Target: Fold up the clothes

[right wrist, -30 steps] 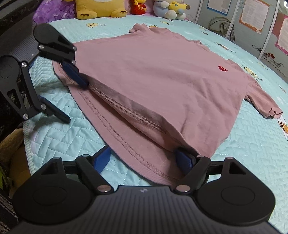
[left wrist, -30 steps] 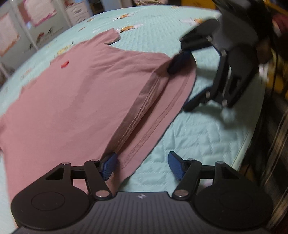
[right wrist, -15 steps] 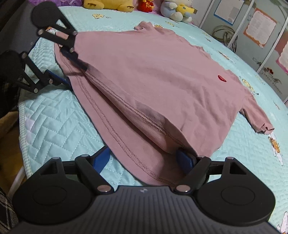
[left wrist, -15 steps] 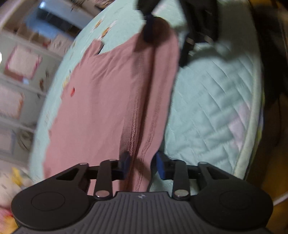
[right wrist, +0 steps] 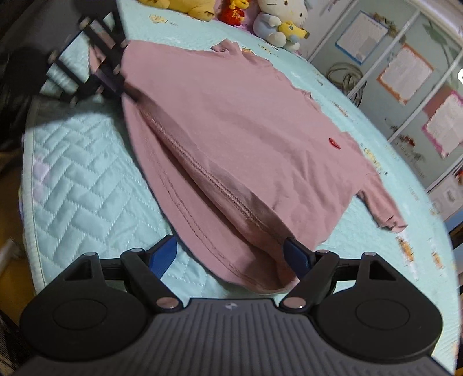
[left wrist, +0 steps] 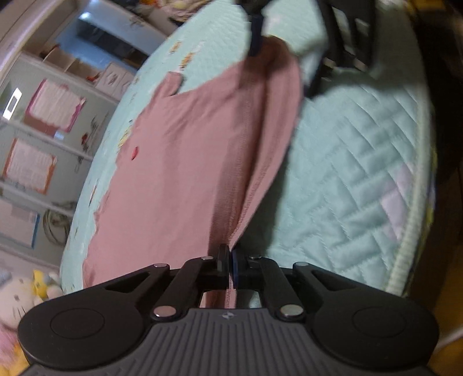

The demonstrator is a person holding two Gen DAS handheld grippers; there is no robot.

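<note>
A pink T-shirt (left wrist: 188,144) (right wrist: 246,115) with a small red chest mark lies flat on a teal quilted bed cover (left wrist: 347,173) (right wrist: 86,188). My left gripper (left wrist: 230,260) is shut on one bottom corner of the hem, and the two fabric layers run up from its pads. In the right wrist view it shows blurred at the far hem corner (right wrist: 123,86). My right gripper (right wrist: 231,254) is open, with the other hem corner lying between its blue pads (right wrist: 295,254). It appears blurred at the top of the left wrist view (left wrist: 285,57).
The bed's piped edge (left wrist: 411,217) runs close to the hem side, with a dark drop beyond it. Plush toys (right wrist: 275,17) (left wrist: 17,295) sit at the head of the bed. White cabinets with pinned posters (right wrist: 405,75) stand along the far side.
My left gripper's jaws have closed onto the hem corner while the wrist rolled. The right gripper stays open around its corner and has shifted slightly.
</note>
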